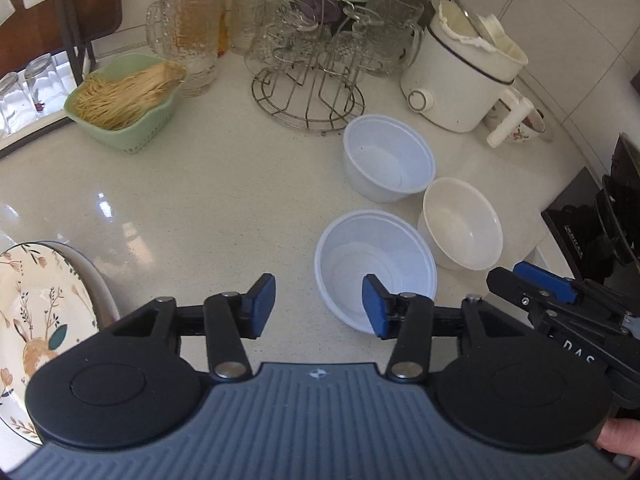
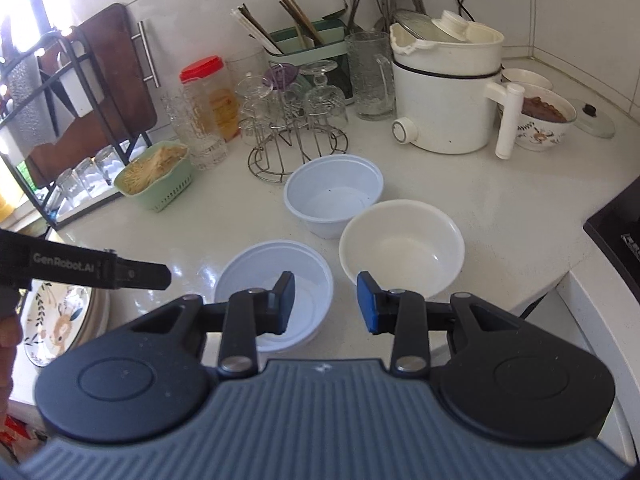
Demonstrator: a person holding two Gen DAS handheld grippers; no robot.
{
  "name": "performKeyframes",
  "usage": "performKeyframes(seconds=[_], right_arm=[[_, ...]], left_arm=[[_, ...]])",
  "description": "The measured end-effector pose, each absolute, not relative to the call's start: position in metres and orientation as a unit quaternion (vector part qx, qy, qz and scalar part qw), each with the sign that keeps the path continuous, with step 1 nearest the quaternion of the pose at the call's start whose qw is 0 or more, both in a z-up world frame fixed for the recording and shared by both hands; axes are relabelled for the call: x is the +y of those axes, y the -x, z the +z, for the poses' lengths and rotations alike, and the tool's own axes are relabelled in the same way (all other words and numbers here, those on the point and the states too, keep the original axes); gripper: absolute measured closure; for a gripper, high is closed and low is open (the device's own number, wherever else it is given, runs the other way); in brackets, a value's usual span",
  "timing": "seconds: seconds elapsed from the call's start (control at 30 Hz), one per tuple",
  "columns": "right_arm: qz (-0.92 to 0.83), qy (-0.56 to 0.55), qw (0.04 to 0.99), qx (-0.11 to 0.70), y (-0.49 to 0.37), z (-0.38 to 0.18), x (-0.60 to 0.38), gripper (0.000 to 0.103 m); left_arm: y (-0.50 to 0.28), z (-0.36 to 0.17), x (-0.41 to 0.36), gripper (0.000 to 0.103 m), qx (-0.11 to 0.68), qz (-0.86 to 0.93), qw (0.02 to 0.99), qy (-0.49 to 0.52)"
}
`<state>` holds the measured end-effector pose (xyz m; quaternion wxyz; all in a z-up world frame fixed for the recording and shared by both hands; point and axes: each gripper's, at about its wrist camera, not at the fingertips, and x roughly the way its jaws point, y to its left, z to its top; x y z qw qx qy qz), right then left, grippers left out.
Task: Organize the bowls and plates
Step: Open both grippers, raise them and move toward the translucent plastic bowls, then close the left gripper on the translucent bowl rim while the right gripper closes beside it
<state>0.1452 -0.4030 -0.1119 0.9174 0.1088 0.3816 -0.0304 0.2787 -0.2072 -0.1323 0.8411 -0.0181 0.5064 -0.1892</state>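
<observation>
The left tool (image 1: 319, 306) sits low in the lower middle of its own view, its two blue-padded fingers spread apart with nothing between them. It hovers above the pale speckled tabletop (image 1: 208, 200), and its right pad (image 1: 374, 308) overlaps the near rim of the nearest translucent white plastic bowl (image 1: 374, 264). In the right wrist view its black body enters from the left edge as a dark bar, level and pointing toward the middle of the frame.

The right tool (image 2: 325, 303) is likewise apart and holds nothing. It is level, aimed up-frame, with its left pad (image 2: 285, 302) in front of the nearest plastic bowl's interior and its right pad (image 2: 366, 302) before the near rim of the cream round ceramic bowl (image 2: 401, 246). In the left wrist view it shows at the right edge.

Three bowls stand upright, mouths up, clustered at centre frame: the nearest plastic one, the cream one just right of it, and a second translucent white plastic bowl (image 2: 334, 194) behind them, close against the cream bowl. Being round, none has a long axis.

A floral-patterned round plate (image 1: 36, 320) lies at the lower left, resting on another dish, well apart from the bowls.

Behind the bowls stand a wire glass rack (image 2: 296, 148), a white electric cooker (image 2: 444, 96) and a green basket of pale sticks (image 2: 158, 174).
</observation>
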Motion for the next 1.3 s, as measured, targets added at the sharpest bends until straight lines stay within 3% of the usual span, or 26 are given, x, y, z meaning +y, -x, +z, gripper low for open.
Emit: performKeyframes(seconds=[0.3, 0.37, 0.4, 1.0, 1.2, 1.3], right_arm=[[-0.028, -0.138, 0.912, 0.386, -0.149, -0.125, -0.419, 0.065], [-0.015, -0.144, 0.909, 0.391, -0.153, -0.129, -0.420, 0.051], [-0.013, -0.146, 0.907, 0.394, -0.156, -0.132, -0.422, 0.049], [0.011, -0.156, 0.899, 0.409, -0.176, -0.158, -0.421, 0.049], [0.023, -0.153, 0.895, 0.419, -0.184, -0.164, -0.412, 0.057], [0.016, -0.145, 0.892, 0.427, -0.188, -0.168, -0.409, 0.067]], left_arm=[[-0.292, -0.148, -0.224, 0.036, 0.518, -0.197, 0.833, 0.003], [-0.296, -0.152, -0.225, 0.035, 0.520, -0.199, 0.830, 0.010], [-0.299, -0.155, -0.226, 0.035, 0.524, -0.200, 0.828, 0.016], [-0.316, -0.206, -0.217, 0.037, 0.558, -0.214, 0.797, 0.085], [-0.317, -0.207, -0.216, 0.056, 0.553, -0.219, 0.799, 0.085], [-0.318, -0.207, -0.218, 0.065, 0.554, -0.222, 0.798, 0.083]])
